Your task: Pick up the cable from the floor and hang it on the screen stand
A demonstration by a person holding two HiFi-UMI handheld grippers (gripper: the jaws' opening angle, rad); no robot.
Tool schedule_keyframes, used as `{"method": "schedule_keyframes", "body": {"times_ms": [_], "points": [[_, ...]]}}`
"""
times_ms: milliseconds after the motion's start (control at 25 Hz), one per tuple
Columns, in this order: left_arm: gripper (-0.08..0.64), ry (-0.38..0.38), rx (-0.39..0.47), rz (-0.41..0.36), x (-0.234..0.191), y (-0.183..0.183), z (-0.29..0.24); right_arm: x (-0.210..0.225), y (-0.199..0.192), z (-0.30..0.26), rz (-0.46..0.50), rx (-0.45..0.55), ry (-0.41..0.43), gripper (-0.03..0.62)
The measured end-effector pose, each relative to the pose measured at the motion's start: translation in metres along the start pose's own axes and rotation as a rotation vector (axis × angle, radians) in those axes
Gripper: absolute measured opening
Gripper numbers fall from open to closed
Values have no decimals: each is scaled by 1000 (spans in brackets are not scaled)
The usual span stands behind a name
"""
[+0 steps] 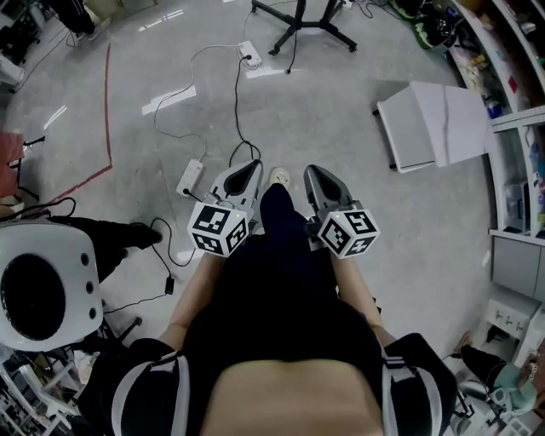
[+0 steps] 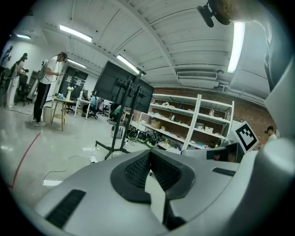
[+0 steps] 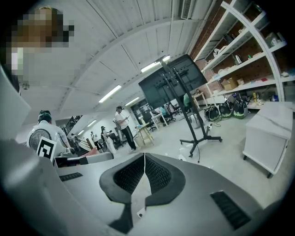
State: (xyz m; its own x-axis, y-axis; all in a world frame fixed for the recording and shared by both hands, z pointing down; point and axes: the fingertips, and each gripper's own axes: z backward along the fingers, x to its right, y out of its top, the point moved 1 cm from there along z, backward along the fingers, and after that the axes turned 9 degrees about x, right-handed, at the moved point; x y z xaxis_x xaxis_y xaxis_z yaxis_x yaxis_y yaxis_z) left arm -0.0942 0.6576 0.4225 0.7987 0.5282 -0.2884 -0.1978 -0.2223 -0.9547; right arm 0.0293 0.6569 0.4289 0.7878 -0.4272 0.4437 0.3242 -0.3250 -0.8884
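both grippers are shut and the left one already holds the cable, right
No. Both the left gripper and the right gripper are shut, but the left one holds nothing: the left gripper view shows its jaws together and empty. In the head view the cable lies on the floor.

No readable text, as far as the blurry views show.

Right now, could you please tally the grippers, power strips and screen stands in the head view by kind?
Grippers: 2, left gripper and right gripper
Power strips: 2, near strip and far strip
Screen stand: 1
Total: 5
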Motion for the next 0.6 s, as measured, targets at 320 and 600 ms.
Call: {"method": "schedule_keyframes", "body": {"times_ms": [320,600], "points": [[8,20,-15,-6,-46,23,-68,41,33,-71,-21,-11,-13,25],[8,41,3,-26,-80,47,-132,84,70,-126,4,17,-34,25]]}}
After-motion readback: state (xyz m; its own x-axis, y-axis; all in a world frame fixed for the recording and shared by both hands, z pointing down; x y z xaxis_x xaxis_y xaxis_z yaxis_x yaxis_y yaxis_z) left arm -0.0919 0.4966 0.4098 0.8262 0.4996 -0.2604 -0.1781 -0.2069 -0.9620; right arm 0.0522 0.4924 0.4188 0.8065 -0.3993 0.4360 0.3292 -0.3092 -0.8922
